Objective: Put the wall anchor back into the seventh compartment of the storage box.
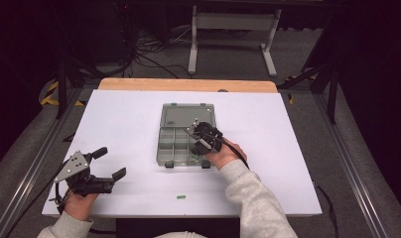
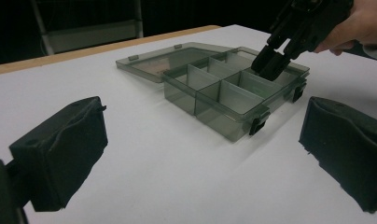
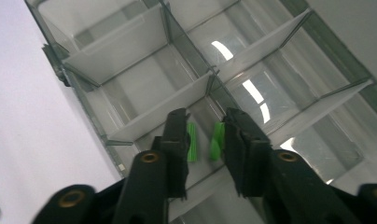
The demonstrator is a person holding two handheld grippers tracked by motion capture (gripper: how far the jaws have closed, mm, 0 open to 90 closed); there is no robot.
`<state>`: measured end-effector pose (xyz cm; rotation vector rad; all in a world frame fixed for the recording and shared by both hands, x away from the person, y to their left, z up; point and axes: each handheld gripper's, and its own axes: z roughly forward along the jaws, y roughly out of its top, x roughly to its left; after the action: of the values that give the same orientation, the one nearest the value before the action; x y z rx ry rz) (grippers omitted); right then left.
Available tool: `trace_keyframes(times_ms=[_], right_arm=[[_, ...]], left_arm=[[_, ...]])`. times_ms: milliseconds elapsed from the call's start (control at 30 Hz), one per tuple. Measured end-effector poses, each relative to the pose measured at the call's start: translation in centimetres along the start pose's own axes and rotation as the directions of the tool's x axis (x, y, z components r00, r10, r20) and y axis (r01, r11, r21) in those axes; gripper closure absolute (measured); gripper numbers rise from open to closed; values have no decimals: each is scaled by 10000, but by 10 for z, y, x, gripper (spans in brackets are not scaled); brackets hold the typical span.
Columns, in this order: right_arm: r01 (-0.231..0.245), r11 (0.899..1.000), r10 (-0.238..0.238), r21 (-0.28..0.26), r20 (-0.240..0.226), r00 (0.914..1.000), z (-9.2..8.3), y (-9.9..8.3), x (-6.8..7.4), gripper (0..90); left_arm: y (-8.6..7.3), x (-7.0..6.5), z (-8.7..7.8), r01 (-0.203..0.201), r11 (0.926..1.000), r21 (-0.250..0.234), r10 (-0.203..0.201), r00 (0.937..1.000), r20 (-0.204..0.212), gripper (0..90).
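Observation:
A smoky transparent organizer box [image 1: 162,148] lies open in the middle of the white table, its lid [image 1: 186,115] folded flat behind it. My right gripper [image 1: 197,146] points down into a compartment on the box's right side. In the right gripper view its jaws [image 3: 206,123] stand apart, and two small green pieces [image 3: 192,142] lie on the compartment floor between them, one beside each pad, neither pinched. My left gripper [image 1: 109,163] rests at the table's front left, open and empty. In its own view the wide jaws [image 2: 205,154] face the box [image 2: 224,121] and the right gripper [image 2: 270,67].
One more small green piece [image 1: 181,197] lies on the white table [image 1: 288,148] near the front edge, between the two arms. The box's other compartments [image 3: 126,56] look empty. A wooden strip [image 1: 188,85] borders the table's far edge.

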<state>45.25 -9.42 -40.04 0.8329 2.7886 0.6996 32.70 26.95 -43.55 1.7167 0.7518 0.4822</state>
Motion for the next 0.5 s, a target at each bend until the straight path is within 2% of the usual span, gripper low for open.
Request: trace_keyframes(times_ms=[67, 100, 133, 167, 367, 500], right_arm=[[-30, 9998, 35, -198, 240, 9997, -7, 0, 4, 493], [-30, 9998, 35, -198, 240, 9997, -7, 0, 4, 493], [8, 9993, 6, -380, 371, 9993, -14, 0, 7, 419], [28, 9990, -13, -454, 336, 9994, -17, 0, 9, 396], [319, 9965, -299, -767, 282, 9992, -32, -2, 20, 348], [476, 9953, -483, -839, -58, 9988, -39, -4, 32, 315]], left_arm=[[0, 0, 0, -13, 10000, -1, 13, 10000, 20, 14], [0, 0, 0, -15, 10000, -17, 15, 10000, 16, 14], [0, 0, 0, -10, 10000, -16, 10, 10000, 18, 14], [0, 0, 0, 0, 10000, -11, 0, 10000, 12, 14], [0, -1, 0, 10, 10000, 10, -10, 10000, 11, 14], [0, 0, 0, 1, 10000, -41, -1, 10000, -7, 14]])
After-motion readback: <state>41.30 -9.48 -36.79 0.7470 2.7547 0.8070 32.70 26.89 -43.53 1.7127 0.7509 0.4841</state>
